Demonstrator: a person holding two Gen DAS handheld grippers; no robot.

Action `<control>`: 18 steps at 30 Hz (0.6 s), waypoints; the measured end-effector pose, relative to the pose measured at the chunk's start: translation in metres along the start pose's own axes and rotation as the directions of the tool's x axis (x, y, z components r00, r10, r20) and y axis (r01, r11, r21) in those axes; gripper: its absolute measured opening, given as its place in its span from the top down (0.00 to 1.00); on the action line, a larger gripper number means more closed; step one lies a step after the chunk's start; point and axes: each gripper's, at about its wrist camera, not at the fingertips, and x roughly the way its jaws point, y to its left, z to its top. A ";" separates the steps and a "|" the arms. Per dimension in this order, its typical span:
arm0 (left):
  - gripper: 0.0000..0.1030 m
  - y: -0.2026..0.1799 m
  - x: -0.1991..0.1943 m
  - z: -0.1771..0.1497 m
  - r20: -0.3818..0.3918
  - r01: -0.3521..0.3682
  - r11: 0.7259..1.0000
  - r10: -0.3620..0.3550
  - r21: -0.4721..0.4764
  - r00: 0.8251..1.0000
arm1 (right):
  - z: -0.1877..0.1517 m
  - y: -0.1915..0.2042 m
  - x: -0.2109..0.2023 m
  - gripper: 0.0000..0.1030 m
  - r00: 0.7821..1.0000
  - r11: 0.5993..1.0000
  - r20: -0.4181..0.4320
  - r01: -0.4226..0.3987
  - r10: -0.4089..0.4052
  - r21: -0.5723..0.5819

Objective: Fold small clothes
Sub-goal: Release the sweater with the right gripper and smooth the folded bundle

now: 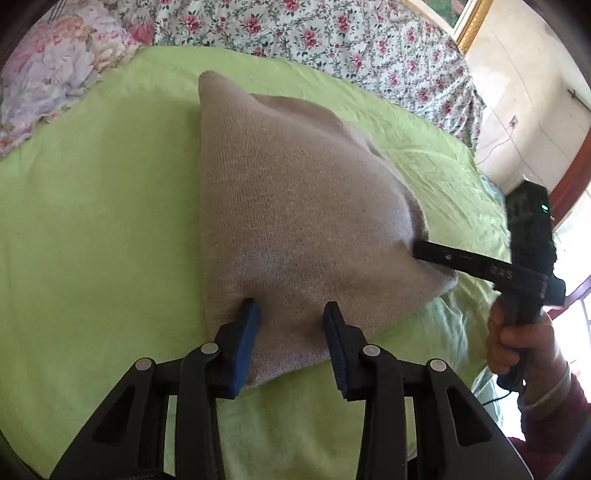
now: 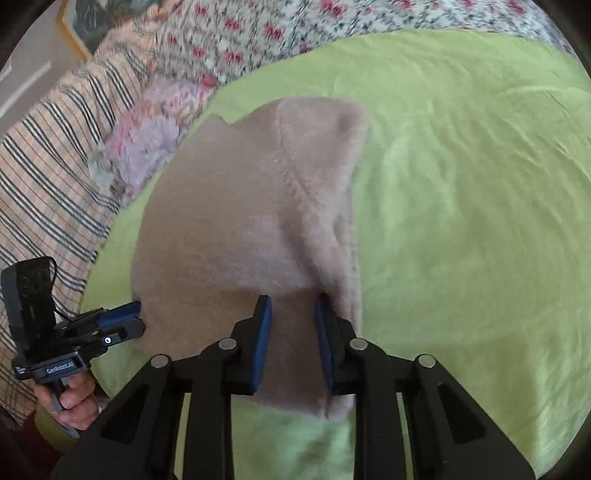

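Note:
A beige knitted garment [image 1: 295,203] lies folded on a green sheet [image 1: 92,221]. My left gripper [image 1: 291,308] stands over its near edge with the tips pushed into the knit. Cloth fills the gap between its blue pads, and the jaws stand apart. In the right wrist view the same garment [image 2: 240,221] runs up between the pads of my right gripper [image 2: 291,299], whose jaws are also apart, narrower, at the garment's near right side. The right gripper [image 1: 424,253] also shows from the side, its finger against the garment's right fold. The left gripper [image 2: 136,317] shows at the garment's left edge.
A floral quilt [image 1: 332,33] and a pale flowered pillow [image 1: 55,74] lie beyond the green sheet [image 2: 461,221]. A striped blanket [image 2: 48,166] hangs on the left. A person's hand [image 1: 517,343] holds the right gripper's handle. A wall and a picture frame [image 1: 469,26] stand at the far right.

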 end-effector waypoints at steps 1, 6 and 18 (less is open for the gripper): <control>0.64 -0.002 0.000 0.000 0.003 -0.013 1.000 0.013 -0.003 1.000 | -0.002 0.003 -0.003 0.76 1.000 1.000 0.003 0.011 -0.011 -0.011; 0.62 -0.013 -0.006 -0.008 0.020 -0.065 0.998 0.065 0.016 0.998 | -0.020 0.022 -0.010 0.74 0.996 0.990 0.023 0.093 -0.091 -0.103; 0.59 -0.009 -0.017 -0.024 0.030 -0.074 0.997 0.074 0.009 0.997 | -0.031 0.013 -0.011 0.74 0.995 0.991 0.030 0.102 -0.100 -0.089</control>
